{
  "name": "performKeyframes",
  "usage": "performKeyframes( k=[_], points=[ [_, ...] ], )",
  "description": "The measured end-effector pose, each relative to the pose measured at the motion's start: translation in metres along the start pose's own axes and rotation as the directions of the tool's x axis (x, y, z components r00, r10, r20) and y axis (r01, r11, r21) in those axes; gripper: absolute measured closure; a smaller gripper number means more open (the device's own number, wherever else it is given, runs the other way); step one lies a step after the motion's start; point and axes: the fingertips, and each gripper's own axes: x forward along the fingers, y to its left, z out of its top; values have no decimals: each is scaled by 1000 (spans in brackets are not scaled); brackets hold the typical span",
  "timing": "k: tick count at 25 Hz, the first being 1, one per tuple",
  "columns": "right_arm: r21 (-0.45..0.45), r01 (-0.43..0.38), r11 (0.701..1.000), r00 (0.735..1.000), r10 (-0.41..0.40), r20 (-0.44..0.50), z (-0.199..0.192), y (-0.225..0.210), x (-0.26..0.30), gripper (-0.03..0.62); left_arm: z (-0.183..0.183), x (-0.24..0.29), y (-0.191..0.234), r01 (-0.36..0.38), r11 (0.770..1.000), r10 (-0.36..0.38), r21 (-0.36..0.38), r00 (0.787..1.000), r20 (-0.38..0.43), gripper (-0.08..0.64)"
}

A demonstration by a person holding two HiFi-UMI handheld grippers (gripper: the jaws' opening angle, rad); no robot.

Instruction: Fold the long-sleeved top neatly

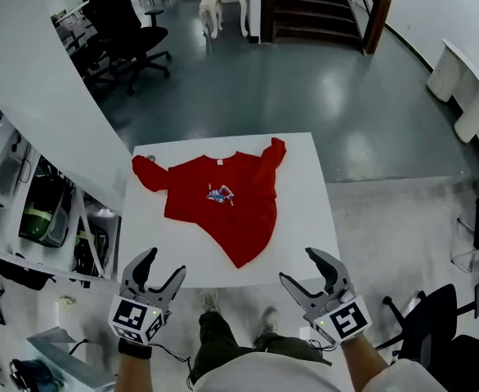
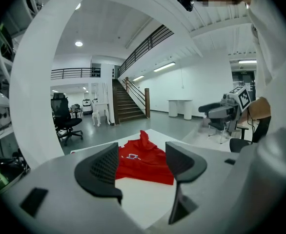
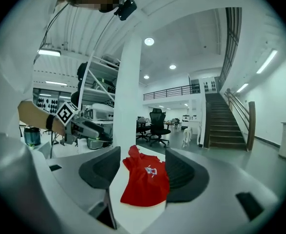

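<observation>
A red long-sleeved top (image 1: pixel 219 198) with a small chest print lies crumpled on the white table (image 1: pixel 305 186). One sleeve is bunched at the far left and the other at the far right, and the hem runs to a point near the front edge. My left gripper (image 1: pixel 163 265) hangs open at the table's near left corner, with nothing between its jaws. My right gripper (image 1: pixel 298 265) is open at the near right, also empty. In the left gripper view the top (image 2: pixel 148 165) lies ahead between the jaws, and likewise in the right gripper view (image 3: pixel 145 184).
Shelving with gear (image 1: pixel 43 211) stands left of the table. Black office chairs (image 1: pixel 129 31) and a staircase (image 1: pixel 313 6) are across the grey floor. Another dark chair (image 1: pixel 436 325) sits at the lower right. The person's legs (image 1: pixel 223 333) are at the table's near edge.
</observation>
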Motion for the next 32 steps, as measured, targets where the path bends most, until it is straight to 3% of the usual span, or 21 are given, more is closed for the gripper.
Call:
performKeyframes(
  k=[5,10,19,32],
  points=[
    [1,33,999,999,-33,-39,-10,7,31,308,-22,26,41,13,1000,-13,-13,1000,-24,275],
    [53,30,998,977,-18,-215,-43,25,60,325,-41,49,74,37,999,-38,-16,998,-51,278],
    [102,15,995,953,17,-301,-87,39,113,347,-89,97,115,70,997,-71,-15,988,-139,288],
    [140,66,988,920,-6,-392,-134,12,152,356,-156,170,165,82,996,-72,25,959,-273,321]
  ],
)
